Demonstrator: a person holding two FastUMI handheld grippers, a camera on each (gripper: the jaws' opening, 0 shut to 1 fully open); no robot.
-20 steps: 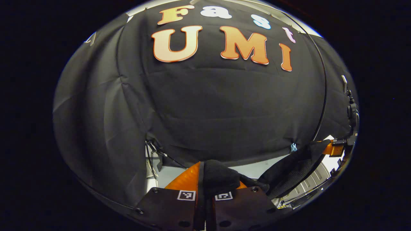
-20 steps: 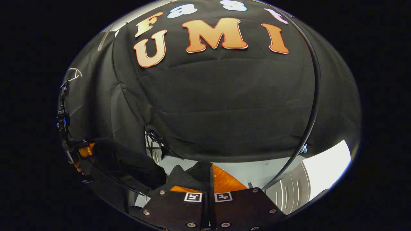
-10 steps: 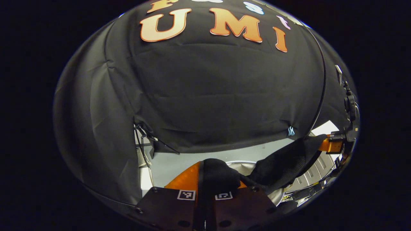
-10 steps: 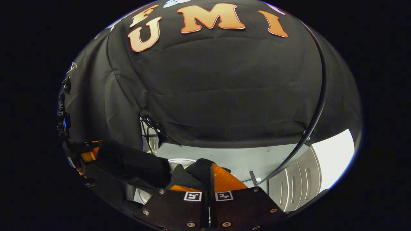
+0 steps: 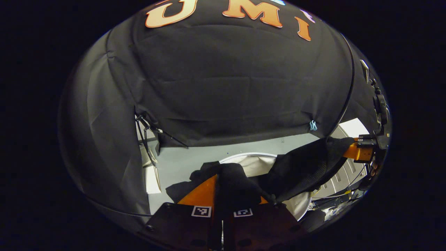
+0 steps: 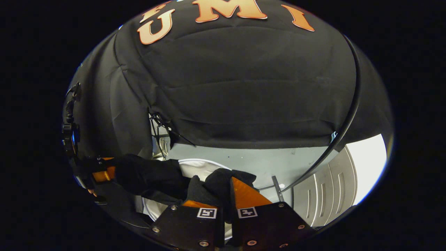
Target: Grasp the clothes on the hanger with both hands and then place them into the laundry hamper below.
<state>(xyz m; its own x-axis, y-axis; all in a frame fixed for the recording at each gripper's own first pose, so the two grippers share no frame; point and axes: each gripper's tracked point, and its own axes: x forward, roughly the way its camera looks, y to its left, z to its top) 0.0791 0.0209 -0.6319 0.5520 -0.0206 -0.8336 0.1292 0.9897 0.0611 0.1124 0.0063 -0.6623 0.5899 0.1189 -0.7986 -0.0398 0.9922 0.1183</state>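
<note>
In the left gripper view, the left gripper (image 5: 223, 195) has its orange wedge-shaped fingers (image 5: 200, 193) closed tight on a bunched fold of the garment (image 5: 237, 183), a soft, matte black knit that bulges up between and over the fingertips. Each dark, flat finger base carries a small square black-and-white marker. From this pinch the cloth runs rightward as a sagging, slightly ribbed band to the right gripper (image 5: 359, 152), whose orange finger sticks out of the fabric at the edge of the view. A smaller flap of the same cloth droops to the left of the fingers.

In the right gripper view, the right gripper (image 6: 228, 195) likewise clamps the garment (image 6: 216, 183): a rounded black lump sits between its orange fingers (image 6: 247, 197), and both press on it. The fabric stretches left in a thick, rumpled roll to the left gripper (image 6: 102, 173), where an orange finger meets the cloth.

The garment hangs spread between the two grippers, directly above the hamper (image 5: 256, 164). The hamper is round, with a thin pale rim (image 6: 198, 161) and a smooth white lining, and stands on a plain grey floor (image 5: 181, 162). White ribbed panels (image 6: 324, 195) stand at the right in the right gripper view.
</note>
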